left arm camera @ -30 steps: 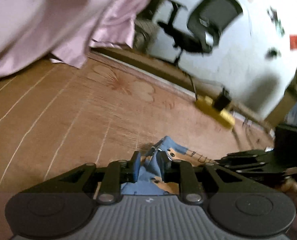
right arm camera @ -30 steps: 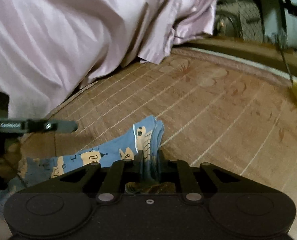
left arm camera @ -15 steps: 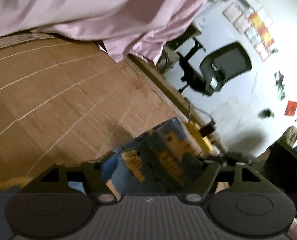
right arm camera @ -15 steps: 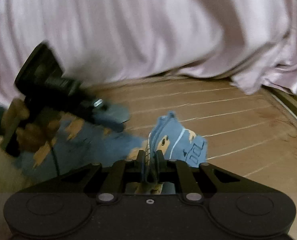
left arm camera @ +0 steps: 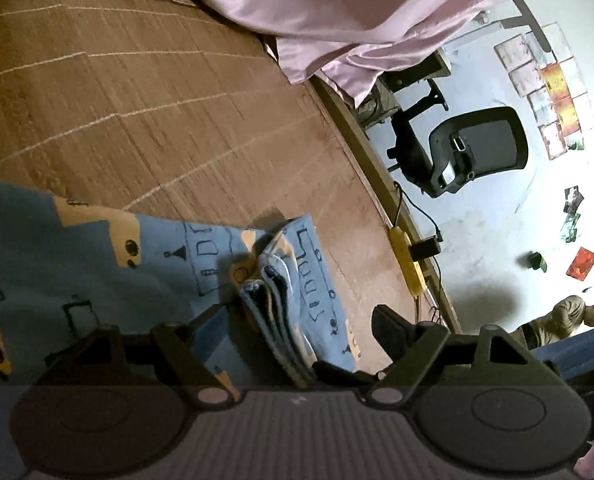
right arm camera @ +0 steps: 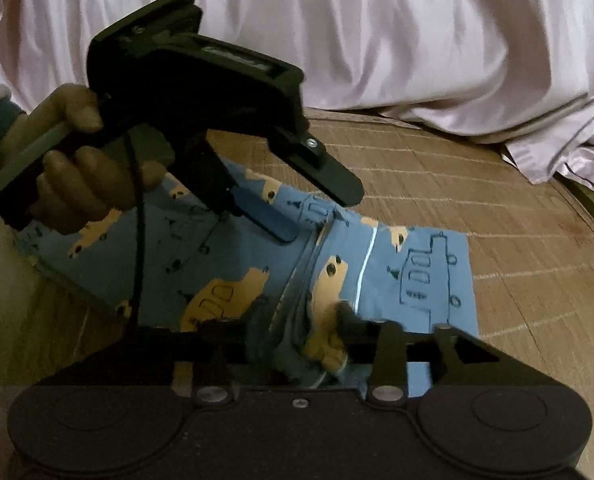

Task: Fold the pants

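Bamboo mat (left arm camera: 177,120) carries blue printed pants (right arm camera: 417,264); left gripper (left arm camera: 301,320) spread wide over the folded edge, right gripper (right arm camera: 297,320) spread too.

dim, warm indoor light — glare on far wall | fisheye-bent edges | slight motion blur

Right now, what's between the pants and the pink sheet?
Right wrist view: only bare woven mat separates the blue pants from the pink sheet. Left wrist view shows the same bare stretch.
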The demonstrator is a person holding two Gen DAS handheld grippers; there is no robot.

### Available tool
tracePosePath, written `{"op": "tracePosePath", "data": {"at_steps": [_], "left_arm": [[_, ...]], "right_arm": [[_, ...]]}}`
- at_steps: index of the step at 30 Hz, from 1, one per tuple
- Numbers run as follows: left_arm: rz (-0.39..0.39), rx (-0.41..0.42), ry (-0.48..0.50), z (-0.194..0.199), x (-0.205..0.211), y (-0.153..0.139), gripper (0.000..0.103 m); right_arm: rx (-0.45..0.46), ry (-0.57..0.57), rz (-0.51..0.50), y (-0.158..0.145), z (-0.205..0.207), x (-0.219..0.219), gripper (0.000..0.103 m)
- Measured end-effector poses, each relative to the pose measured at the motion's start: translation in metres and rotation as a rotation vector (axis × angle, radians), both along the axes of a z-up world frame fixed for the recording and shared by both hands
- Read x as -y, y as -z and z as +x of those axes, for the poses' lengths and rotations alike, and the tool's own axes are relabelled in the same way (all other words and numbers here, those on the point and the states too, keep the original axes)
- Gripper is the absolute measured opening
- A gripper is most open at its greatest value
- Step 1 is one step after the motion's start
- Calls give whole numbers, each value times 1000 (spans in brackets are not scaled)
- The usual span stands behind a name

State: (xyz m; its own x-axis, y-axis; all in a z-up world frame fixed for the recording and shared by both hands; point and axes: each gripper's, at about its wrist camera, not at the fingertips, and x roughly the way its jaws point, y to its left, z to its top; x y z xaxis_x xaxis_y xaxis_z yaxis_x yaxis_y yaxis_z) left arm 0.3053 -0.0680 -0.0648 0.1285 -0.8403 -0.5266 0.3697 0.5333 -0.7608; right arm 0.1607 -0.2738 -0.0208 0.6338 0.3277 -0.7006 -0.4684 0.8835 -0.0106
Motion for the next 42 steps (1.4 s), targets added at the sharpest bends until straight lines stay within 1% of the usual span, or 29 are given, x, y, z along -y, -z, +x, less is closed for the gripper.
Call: {"op": "tracePosePath", "data": {"at_steps": [1, 2, 4, 6, 9, 11, 13, 14, 15, 16, 17, 19, 20, 21, 22, 23, 24, 25, 26, 29, 33, 36, 42], "left_arm": [[5, -4, 3, 1, 2, 1, 83], [16, -9, 7, 2, 6, 2, 83], [38, -17, 6, 3, 10, 3, 83], [61, -26, 5, 3, 11, 6, 81], [80, -41, -8, 3, 10, 9, 78], [84, -49, -22, 4, 9, 9, 77], [108, -47, -35, 4, 10, 8, 74], [121, -47, -39, 4, 11, 7, 71], [131, -40, -39, 3, 13, 4, 66], [143, -26, -36, 3, 14, 2, 63], [168, -8, -32, 2, 17, -1, 57], [198, 3, -20, 0, 22, -3, 54], [205, 3, -23, 0, 23, -3, 50], [221, 7, -32, -1, 25, -4, 41], [240, 13, -38, -2, 26, -5, 34], [263, 19, -45, -3, 28, -5, 23], [284, 23, -52, -3, 30, -6, 19], [289, 22, -57, -4, 29, -6, 18], [285, 19, -66, -6, 29, -8, 14], [303, 44, -78, -11, 30, -14, 11], [354, 122, -94, -20, 38, -33, 10], [370, 172, -95, -24, 45, -48, 10], [386, 175, -139, -36, 47, -69, 10]], "right_arm": [[8, 8, -13, 0, -4, -1, 60], [21, 10, -33, 0, -7, -2, 63], [41, -3, -78, 3, -9, -7, 64], [52, -9, -102, 6, -10, -9, 63], [58, -10, -107, 8, -12, -10, 59], [57, -35, -119, 10, -14, -13, 46], [58, -47, -130, 12, -15, -14, 40], [59, -47, -129, 13, -14, -14, 38], [57, -47, -125, 13, -13, -13, 34], [52, -47, -117, 13, -12, -12, 29], [53, -43, -112, 12, -13, -11, 26], [58, -39, -95, 11, -12, -9, 23], [59, -36, -88, 11, -12, -8, 22], [59, -35, -82, 12, -12, -7, 21], [60, -35, -77, 13, -12, -7, 21], [62, -35, -72, 13, -12, -7, 21], [64, -35, -65, 13, -12, -6, 21], [69, -36, -58, 12, -13, -5, 21], [75, -40, -55, 12, -14, -4, 20], [92, -42, -47, 10, -13, -2, 20], [116, -26, -8, 1, -15, 4, 19], [143, -26, 17, -4, -23, 11, 18], [173, -48, 38, -9, -39, 16, 16]]}}
